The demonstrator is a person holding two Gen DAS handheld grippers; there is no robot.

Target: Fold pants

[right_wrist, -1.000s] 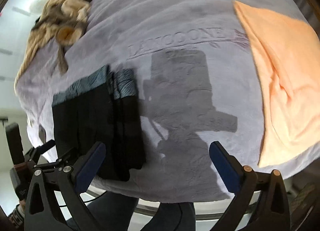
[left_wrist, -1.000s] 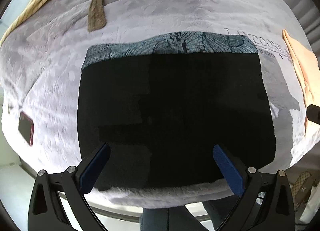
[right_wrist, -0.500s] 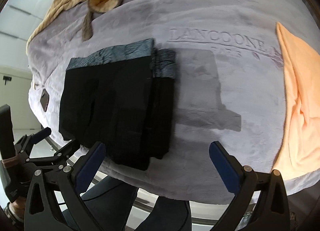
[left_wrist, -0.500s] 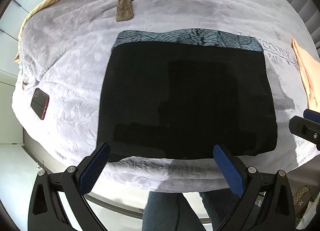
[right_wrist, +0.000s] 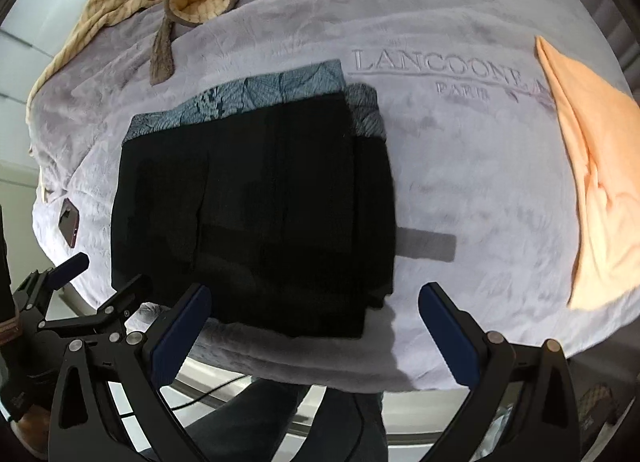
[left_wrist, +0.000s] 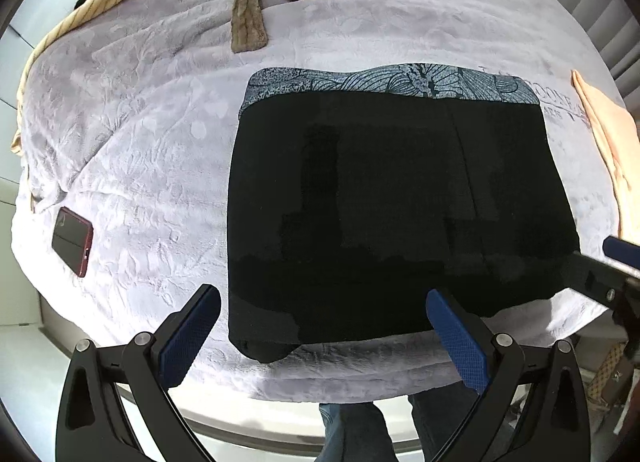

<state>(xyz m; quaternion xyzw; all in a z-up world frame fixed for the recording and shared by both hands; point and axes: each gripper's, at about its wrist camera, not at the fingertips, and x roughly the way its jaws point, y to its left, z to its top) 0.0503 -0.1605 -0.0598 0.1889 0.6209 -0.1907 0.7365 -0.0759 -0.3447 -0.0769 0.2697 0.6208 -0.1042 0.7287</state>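
The black knit pants [left_wrist: 396, 214], folded into a flat rectangle with a blue-grey leaf-print waistband, lie on the plush embossed lilac bedspread [left_wrist: 132, 134] near its front edge. Left tongs [left_wrist: 320, 334] and right tongs [right_wrist: 316, 326] hover above that edge, both spread wide, holding nothing.

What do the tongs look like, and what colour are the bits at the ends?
Both the left tongs and the right tongs are black frames shaped like a wide V, with triangle cut-outs and small silver screws. Each finger ends in a dark blue pad with a bumpy, dotted texture. The person holding them wears blue jeans.
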